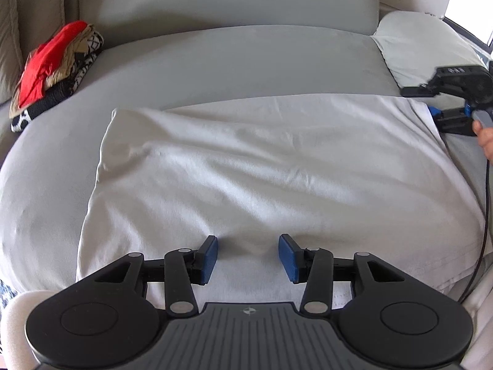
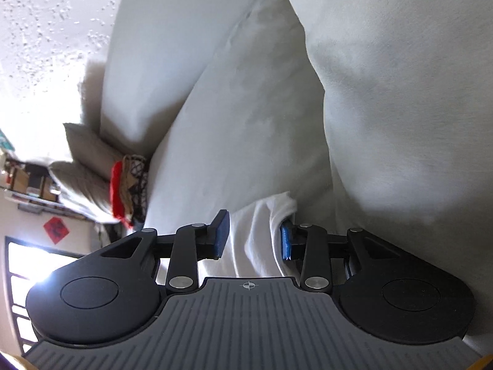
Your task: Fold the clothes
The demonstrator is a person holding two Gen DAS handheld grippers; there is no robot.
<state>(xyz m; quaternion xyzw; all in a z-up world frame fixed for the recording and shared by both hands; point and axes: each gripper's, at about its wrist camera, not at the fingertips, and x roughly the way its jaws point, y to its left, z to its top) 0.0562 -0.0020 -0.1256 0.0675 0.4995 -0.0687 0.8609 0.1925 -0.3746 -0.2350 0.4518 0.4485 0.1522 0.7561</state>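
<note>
A: Where's the garment?

B: White cloth (image 1: 255, 169) lies spread on the grey sofa seat (image 1: 231, 61), wrinkled, one layer folded over w/ a soft edge running along its far side. It covers most of the seat's near half, right edge reaching the right gripper.

A: Left gripper?

B: Left gripper (image 1: 248, 259) is low over the near edge of the cloth, jaws partly apart, blue pads (image 1: 209, 259) clear on both sides. Cloth is under and between them, a small ridge of fabric in the gap, but the pads don't press on it. Nothing held.

A: Right one?

B: Right gripper (image 2: 254, 240) also part-way apart. In its own view a bunched fold of the white cloth sits between the jaws. The right-hand pad (image 2: 286, 242) looks to be touching the fabric, half tucked behind it; the left-hand pad stands just clear. So no firm pinch that I can see. From the left view the right gripper (image 1: 443, 117) is at the cloth's far right edge, w/ a hand (image 1: 485, 141) on its handle and a black cable (image 1: 480, 231) trailing down.

A: Any baskets, bins?

B: None to see. Nearest thing to a holder is the sofa itself. A pile of clothes (image 1: 55, 74) sits at the far left of the seat by the armrest: red piece on top, tan one, black-and-white patterned one below. Well apart from the white cloth. A pale cushion (image 1: 422, 49) sits at the far right, behind the right gripper.
</note>
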